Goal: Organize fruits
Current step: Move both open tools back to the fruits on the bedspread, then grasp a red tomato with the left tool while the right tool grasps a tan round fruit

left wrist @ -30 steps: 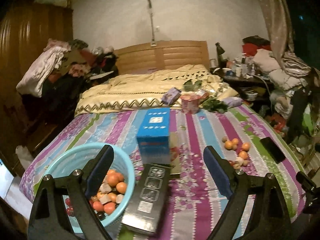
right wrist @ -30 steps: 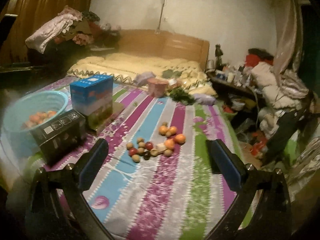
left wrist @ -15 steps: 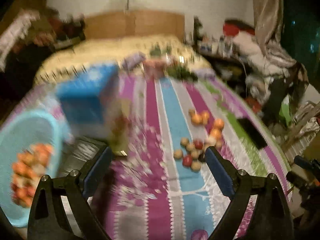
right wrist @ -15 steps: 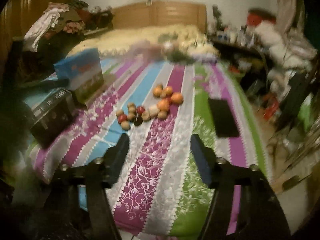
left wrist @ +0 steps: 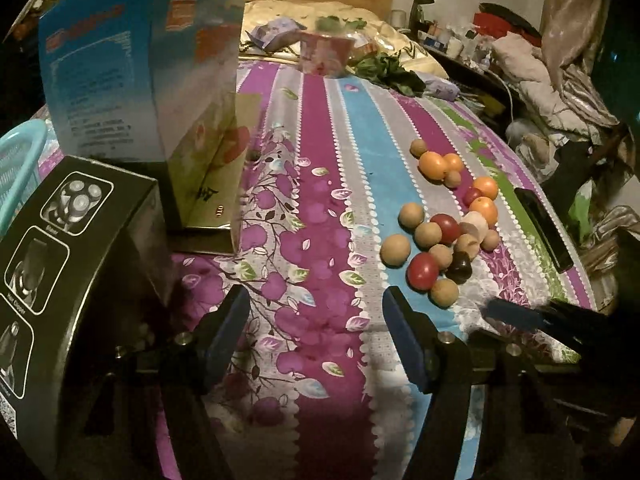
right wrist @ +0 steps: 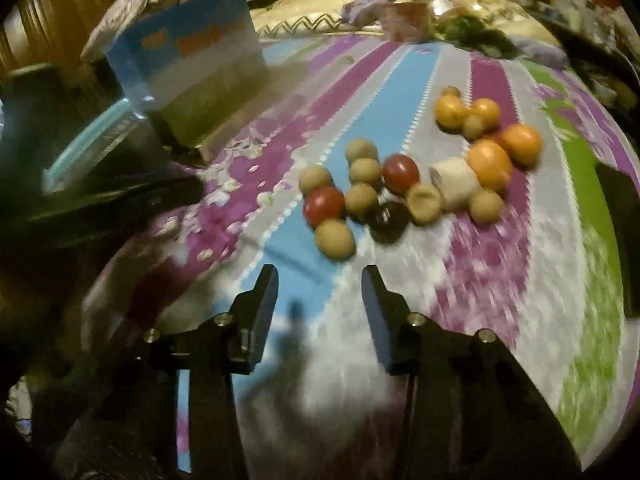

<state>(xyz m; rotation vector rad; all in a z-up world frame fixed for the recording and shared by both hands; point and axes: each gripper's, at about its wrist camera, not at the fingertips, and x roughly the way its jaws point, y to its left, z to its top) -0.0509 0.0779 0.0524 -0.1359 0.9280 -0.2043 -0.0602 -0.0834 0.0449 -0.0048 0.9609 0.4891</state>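
Left tongs (left wrist: 314, 308) and right tongs (right wrist: 320, 286) were held low over the striped bedspread (left wrist: 320, 152), each pair parted to a moderate gap with nothing between the blue pads. The fruit pile (left wrist: 444, 224) was spread on the bedspread ahead of and to the right of the left tongs, and directly ahead of the right tongs, apart from both. Within the pile, orange fruits (right wrist: 490, 162) were grouped at the far side, while tan round fruits (right wrist: 334, 238), two red ones (right wrist: 323, 204) and one dark one (right wrist: 388, 220) lay nearest the right tongs; a pale cut piece (right wrist: 454, 184) was lodged among them. In the left view, the tip of the right tongs was seen low at the right, just short of the nearest tan fruit. A black box (left wrist: 60, 256) was placed close on the left of the left tongs, with a tall blue box (left wrist: 132, 68) standing beyond it and the rim of a light blue basket (left wrist: 20, 160) at the far left edge. A dark flat phone-like object (left wrist: 544, 228) was laid to the right of the pile. The right view was blurred.
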